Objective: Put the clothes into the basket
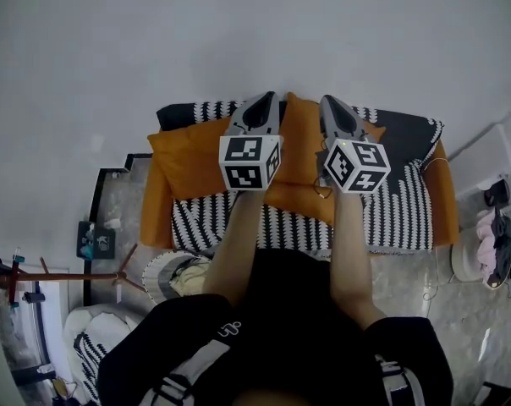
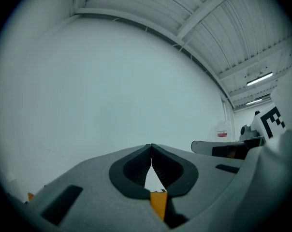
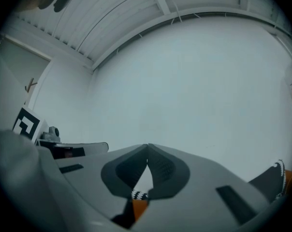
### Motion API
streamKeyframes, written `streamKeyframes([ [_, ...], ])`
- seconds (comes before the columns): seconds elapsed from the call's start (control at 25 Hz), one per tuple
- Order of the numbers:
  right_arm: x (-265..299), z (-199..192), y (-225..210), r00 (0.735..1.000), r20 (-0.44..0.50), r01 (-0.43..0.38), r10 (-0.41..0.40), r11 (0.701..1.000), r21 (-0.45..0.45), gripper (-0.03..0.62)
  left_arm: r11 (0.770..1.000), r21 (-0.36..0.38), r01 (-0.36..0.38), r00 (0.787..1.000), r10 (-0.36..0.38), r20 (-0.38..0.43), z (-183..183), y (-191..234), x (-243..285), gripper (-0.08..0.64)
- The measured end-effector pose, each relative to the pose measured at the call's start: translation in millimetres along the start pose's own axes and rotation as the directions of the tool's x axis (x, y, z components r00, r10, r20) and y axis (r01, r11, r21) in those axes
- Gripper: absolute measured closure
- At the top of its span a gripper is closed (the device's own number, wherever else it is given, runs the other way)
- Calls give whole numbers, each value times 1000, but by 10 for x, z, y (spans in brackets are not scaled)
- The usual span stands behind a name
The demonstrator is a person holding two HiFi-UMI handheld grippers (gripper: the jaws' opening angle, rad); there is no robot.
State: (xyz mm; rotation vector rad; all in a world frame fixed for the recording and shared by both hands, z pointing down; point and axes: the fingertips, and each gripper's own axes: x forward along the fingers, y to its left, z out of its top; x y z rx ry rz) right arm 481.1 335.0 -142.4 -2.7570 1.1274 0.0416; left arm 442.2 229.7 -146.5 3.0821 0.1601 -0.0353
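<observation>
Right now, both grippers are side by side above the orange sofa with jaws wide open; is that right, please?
Not quite: the left gripper and right gripper have jaws shut, tips together, as both gripper views show. They are side by side above the orange sofa.

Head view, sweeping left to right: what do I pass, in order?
wooden coat rack → orange cushion → left hand-held gripper → right hand-held gripper → pink garment
</observation>
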Motion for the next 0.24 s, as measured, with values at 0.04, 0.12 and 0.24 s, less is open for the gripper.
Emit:
streamKeyframes([
  [0.04,5,1,6,1000,-1,-3,3,1000,-3,580,1000,0,-1,1000,1,1,4,4,-2,551],
  [0.12,15,7,11,1000,1,-8,8,1000,-7,580,1000,-2,-3,1000,3,4,7,10,-3,551],
  [0.24,31,21,-4,1000,7,-7,7,1000,-8,580,1000,0,1,1000,-1,5,5,8,11,551],
])
